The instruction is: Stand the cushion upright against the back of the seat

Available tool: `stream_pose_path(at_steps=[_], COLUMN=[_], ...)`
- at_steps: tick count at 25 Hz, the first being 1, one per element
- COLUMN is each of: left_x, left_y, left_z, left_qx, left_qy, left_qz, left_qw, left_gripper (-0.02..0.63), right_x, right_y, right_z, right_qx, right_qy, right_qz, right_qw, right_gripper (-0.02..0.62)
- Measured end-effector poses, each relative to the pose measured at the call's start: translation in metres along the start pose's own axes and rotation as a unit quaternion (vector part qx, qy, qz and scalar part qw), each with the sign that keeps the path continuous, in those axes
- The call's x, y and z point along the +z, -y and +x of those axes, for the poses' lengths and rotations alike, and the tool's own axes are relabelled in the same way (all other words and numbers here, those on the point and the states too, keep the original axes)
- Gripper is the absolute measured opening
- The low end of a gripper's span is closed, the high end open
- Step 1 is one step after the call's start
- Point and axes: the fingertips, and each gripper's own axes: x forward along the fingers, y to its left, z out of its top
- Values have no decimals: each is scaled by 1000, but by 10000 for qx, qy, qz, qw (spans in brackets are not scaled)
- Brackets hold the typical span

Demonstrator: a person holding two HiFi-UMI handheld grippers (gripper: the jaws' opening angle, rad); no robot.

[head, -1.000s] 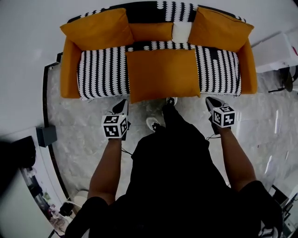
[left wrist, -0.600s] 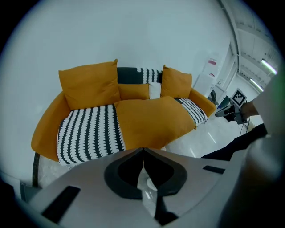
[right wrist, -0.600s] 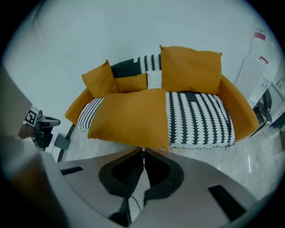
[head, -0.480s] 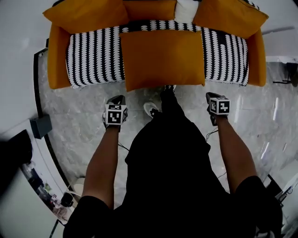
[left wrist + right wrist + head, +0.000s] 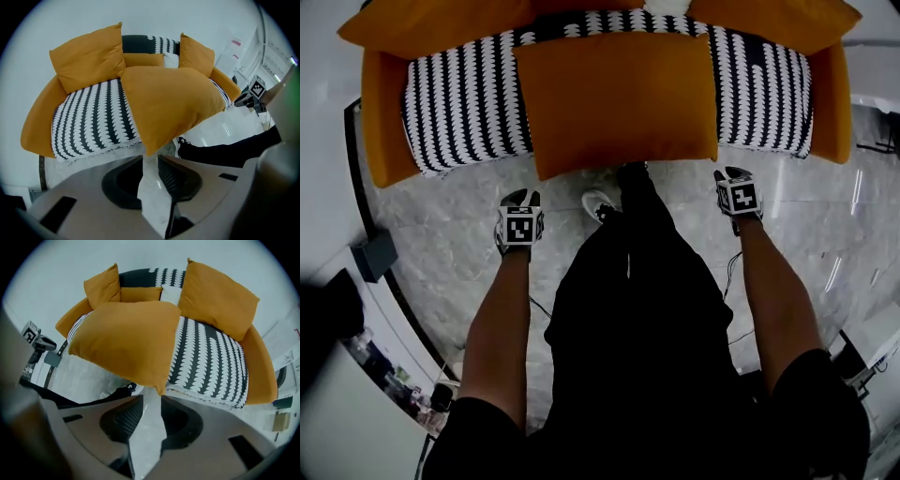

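Cushion (image 5: 617, 101) lies flat mid-seat on the sofa (image 5: 459, 103), front edge hanging over the seat's lip. Looks soft, light, floppy; prob. sags if pinched at one spot, so take both front corners, fabric + filling. Left gripper (image 5: 150, 161) & right gripper (image 5: 149, 401): jaws have just been opening, now spread, only floor (image 5: 441, 234) between, each lined up w/ a corner, not touching.
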Motion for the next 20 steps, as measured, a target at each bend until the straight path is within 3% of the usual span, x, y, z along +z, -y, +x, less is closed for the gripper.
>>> stream_pose_path(at_steps=[5,10,20], left_x=[-18,-17,-12], left_y=[2,6,-6], left_z=[28,60,88], left_qx=[29,-85,-132], left_qy=[-407,-650,-858], left_qz=[-5,269,403], left_qw=[9992,9975,9954], left_gripper=[132,160,163], right_x=[-11,-13,8], right_y=[6,4,0], right_z=[36,71,86], right_qx=[127,261,98], right_qy=[-284,-486,-483], right_qz=[-149,-391,-630], right_qw=[9994,9977,9968], right_gripper=[132,187,189])
